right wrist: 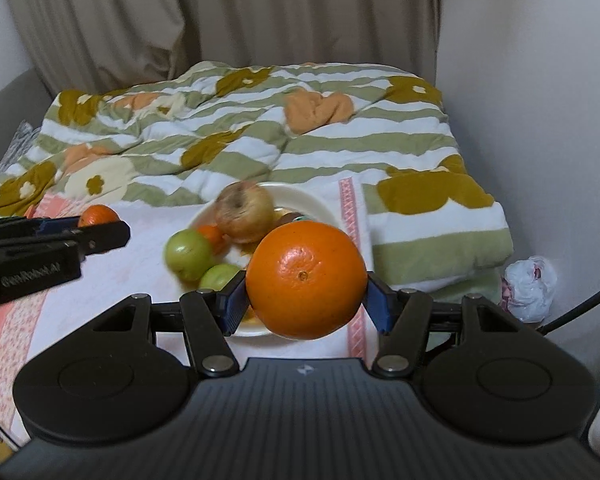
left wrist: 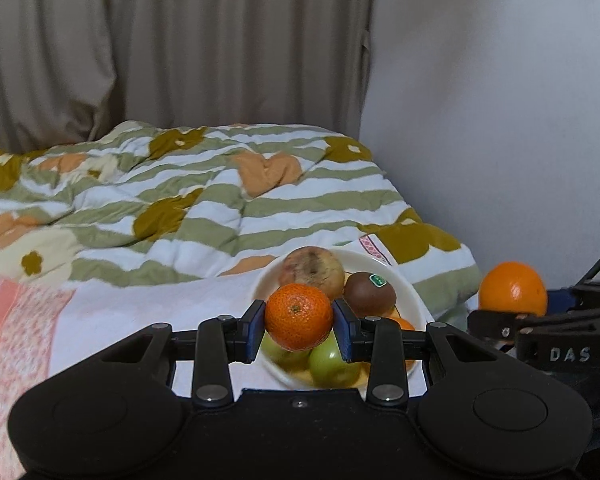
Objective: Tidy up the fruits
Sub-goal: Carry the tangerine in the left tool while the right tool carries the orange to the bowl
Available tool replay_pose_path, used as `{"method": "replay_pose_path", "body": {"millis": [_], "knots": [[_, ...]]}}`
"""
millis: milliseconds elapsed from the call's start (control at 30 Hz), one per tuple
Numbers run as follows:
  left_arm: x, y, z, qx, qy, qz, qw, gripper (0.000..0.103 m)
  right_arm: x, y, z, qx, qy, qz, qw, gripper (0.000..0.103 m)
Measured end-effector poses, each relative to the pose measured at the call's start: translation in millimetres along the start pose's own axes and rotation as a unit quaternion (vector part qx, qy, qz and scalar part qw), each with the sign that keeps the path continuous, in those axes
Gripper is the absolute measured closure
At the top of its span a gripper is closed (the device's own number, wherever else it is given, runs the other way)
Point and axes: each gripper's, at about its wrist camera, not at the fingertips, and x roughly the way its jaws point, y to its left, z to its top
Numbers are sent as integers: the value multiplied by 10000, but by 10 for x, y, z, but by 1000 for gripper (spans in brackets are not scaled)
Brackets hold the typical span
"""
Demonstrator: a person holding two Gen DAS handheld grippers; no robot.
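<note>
My left gripper (left wrist: 299, 322) is shut on a small mandarin (left wrist: 299, 317) and holds it above the near side of a white plate (left wrist: 414, 300). The plate holds a pale blotchy apple (left wrist: 312, 270), a brown kiwi with a green sticker (left wrist: 370, 292), two green fruits (left wrist: 332, 364) and another small orange fruit (left wrist: 404, 324). My right gripper (right wrist: 305, 300) is shut on a large orange (right wrist: 306, 280) and holds it above the plate's right side (right wrist: 312, 204). That orange also shows at the right of the left wrist view (left wrist: 512, 290). The left gripper with its mandarin shows at the left of the right wrist view (right wrist: 98, 216).
The plate rests on a white and pink patterned cloth (right wrist: 120, 276) on a bed. A green striped floral quilt (right wrist: 260, 132) lies bunched behind it. Beige curtains (left wrist: 180, 40) hang at the back, a white wall (left wrist: 500, 100) stands on the right, and a crumpled plastic bag (right wrist: 530, 284) lies beside the bed.
</note>
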Motion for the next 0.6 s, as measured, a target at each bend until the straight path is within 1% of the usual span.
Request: {"method": "replay_pose_path", "body": {"millis": [100, 267, 367, 433, 600], "knots": [[246, -97, 57, 258, 66, -22, 9996, 63, 107, -111, 78, 133, 15, -103, 9999, 28], [664, -230, 90, 637, 329, -60, 9974, 63, 276, -271, 169, 328, 102, -204, 9992, 28], [889, -272, 85, 772, 537, -134, 9955, 63, 369, -343, 213, 455, 153, -245, 9985, 28], [1009, -292, 75, 854, 634, -115, 9943, 63, 429, -382, 226, 500, 188, -260, 9982, 28], [1180, -298, 62, 866, 846, -171, 9925, 63, 569, -463, 233, 618, 323, -303, 9971, 28]]}}
